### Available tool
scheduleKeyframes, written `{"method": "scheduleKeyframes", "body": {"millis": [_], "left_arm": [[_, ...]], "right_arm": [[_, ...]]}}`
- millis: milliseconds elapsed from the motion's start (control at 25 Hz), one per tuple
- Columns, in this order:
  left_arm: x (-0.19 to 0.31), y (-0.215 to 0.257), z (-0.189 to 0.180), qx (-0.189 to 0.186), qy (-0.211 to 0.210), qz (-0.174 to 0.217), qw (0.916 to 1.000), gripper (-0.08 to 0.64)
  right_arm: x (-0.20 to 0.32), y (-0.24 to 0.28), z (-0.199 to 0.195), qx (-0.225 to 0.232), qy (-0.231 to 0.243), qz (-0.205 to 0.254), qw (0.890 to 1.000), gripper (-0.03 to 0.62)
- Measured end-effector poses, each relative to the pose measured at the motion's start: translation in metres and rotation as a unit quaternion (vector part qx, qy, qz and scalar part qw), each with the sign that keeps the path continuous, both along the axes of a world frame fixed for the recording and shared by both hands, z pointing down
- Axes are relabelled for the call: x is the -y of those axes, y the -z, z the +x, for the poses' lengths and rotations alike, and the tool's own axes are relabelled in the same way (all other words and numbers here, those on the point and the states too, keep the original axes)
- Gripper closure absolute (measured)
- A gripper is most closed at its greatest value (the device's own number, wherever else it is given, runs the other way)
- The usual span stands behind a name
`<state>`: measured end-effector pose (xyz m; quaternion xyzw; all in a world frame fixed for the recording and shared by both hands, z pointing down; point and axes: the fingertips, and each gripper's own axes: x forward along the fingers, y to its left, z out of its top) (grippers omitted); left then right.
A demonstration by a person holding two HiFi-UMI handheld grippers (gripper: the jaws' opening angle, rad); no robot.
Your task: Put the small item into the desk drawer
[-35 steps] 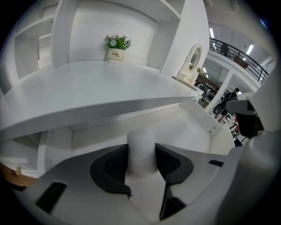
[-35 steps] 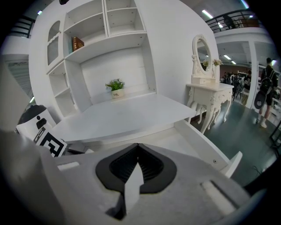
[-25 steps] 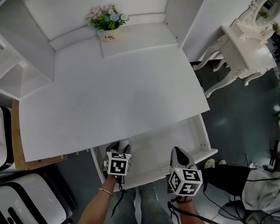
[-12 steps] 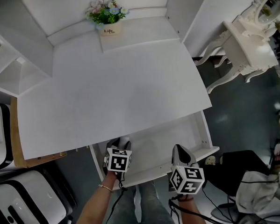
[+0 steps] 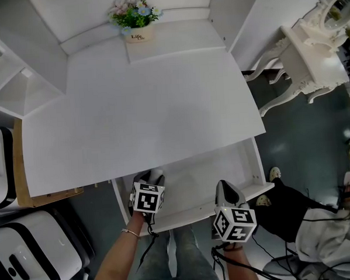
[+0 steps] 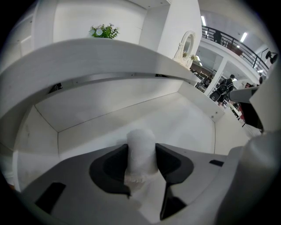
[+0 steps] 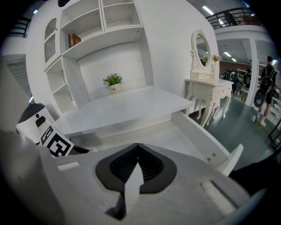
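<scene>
The desk drawer stands pulled out below the white desk top. My left gripper hangs over the drawer's left part, pointing steeply down into it. A small white fluffy cylinder stands upright between its dark pads, touching both, just above the drawer floor. These jaws have just been opening a little with the item still between them. My right gripper is above the drawer's front rail, its jaws shut with nothing in them.
A small flower pot sits at the back of the desk. A white dressing table stands at the right, a white case at the lower left. Black cloth and cables lie on the floor beside the drawer.
Both grippers stay over the drawer almost where they were. The view has shifted slightly, and the dark cloth on the floor at the right has moved.
</scene>
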<state>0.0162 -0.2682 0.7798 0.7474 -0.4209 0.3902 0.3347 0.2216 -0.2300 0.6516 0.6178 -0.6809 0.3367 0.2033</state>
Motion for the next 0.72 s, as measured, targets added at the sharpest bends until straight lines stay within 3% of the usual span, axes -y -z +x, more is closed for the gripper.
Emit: {"method": "scheduleKeyframes", "body": {"millis": [720], "left_arm": [[-0.0087,0.008,-0.0001,-0.003,-0.016,-0.004,0.9999,0.333]], "right_arm": [[-0.0062,0.0078,-0.0053,0.0,0.016,0.004,1.0,0.588]]}}
